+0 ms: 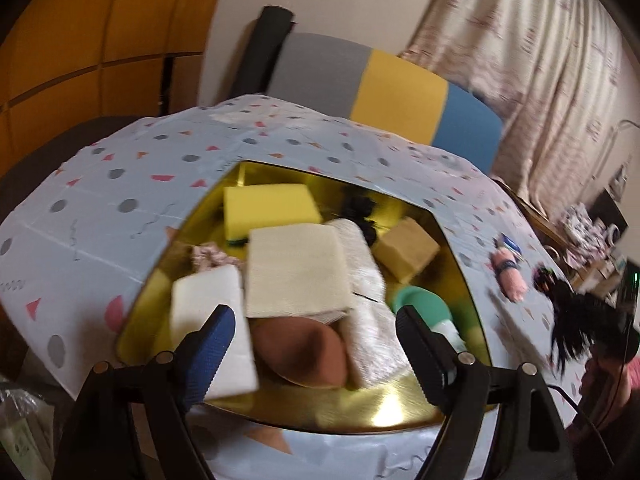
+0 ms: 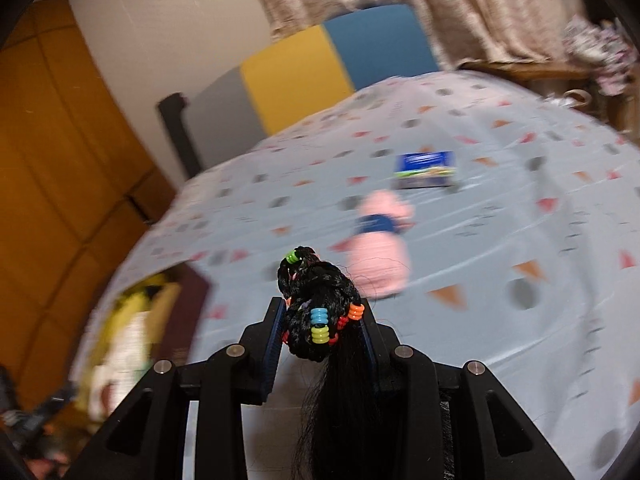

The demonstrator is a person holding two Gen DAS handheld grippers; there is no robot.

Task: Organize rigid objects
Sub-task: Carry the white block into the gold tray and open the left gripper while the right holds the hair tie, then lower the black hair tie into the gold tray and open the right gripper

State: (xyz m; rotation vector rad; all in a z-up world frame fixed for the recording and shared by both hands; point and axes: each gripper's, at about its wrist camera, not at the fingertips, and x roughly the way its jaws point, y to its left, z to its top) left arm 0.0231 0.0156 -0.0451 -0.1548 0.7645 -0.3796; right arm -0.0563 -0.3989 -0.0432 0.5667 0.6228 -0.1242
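Black braided hairpiece (image 2: 320,312), coloured beads, clamped between fingers (image 2: 276,344), tail hanging.

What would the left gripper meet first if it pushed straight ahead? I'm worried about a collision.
Probably the brown rounded object lying in the gold tray, midway ahead of the open left gripper; depth is hard to judge.

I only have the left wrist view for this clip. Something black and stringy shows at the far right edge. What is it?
Observer: A black hair bundle with coloured beads, clamped in the right gripper.
Operator: Anything on the cloth behind the pink item?
Observer: Yes, a small blue box lies flat beyond the pink item, apart from it.
Operator: Is the hair lifted or resting?
Observer: Its loose strands hang below the gripper, clear of the tablecloth.
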